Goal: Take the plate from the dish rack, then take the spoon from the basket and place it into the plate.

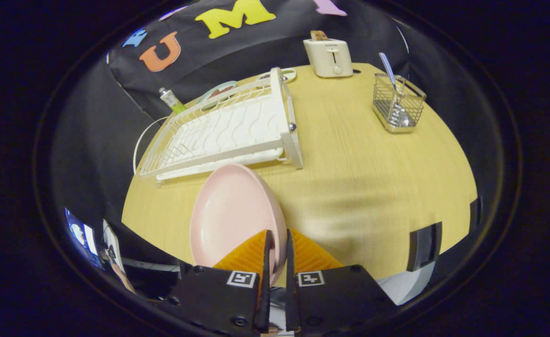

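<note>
My gripper (277,245) is shut on the rim of a pink plate (230,215), which stands on edge and tilts left, held above the wooden table (359,154). Both orange fingers (251,255) press the rim from either side. Beyond the plate lies the white dish rack (223,131). Far off to the right stands a wire basket (398,104) with a spoon (389,72) upright in it, its blue-striped handle sticking out of the top.
A cream toaster (328,56) sits at the table's far edge. Behind the rack are a patterned plate (218,91) and a tube with a green end (172,100). Bare tabletop lies between the rack and the basket.
</note>
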Demonstrator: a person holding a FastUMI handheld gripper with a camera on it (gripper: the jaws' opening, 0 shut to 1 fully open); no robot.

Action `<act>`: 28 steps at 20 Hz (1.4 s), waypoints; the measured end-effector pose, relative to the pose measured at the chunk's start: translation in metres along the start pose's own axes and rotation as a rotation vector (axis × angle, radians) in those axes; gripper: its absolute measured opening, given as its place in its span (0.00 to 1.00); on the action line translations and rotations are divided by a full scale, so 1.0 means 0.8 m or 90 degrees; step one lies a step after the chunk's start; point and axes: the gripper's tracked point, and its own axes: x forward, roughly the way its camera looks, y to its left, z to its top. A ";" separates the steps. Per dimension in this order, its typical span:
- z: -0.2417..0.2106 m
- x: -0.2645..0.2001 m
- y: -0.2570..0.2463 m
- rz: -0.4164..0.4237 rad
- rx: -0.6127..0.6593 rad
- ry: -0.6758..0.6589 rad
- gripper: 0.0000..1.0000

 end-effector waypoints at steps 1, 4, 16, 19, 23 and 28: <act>0.001 0.009 -0.006 0.003 0.003 0.005 0.20; 0.004 0.020 -0.019 -0.004 -0.007 -0.002 0.23; 0.109 -0.024 -0.085 -0.173 -0.098 -0.340 0.85; 0.130 -0.035 -0.098 -0.156 -0.099 -0.387 0.85; 0.175 -0.055 -0.139 -0.178 -0.109 -0.460 0.85; 0.242 -0.076 -0.186 -0.189 -0.102 -0.497 0.85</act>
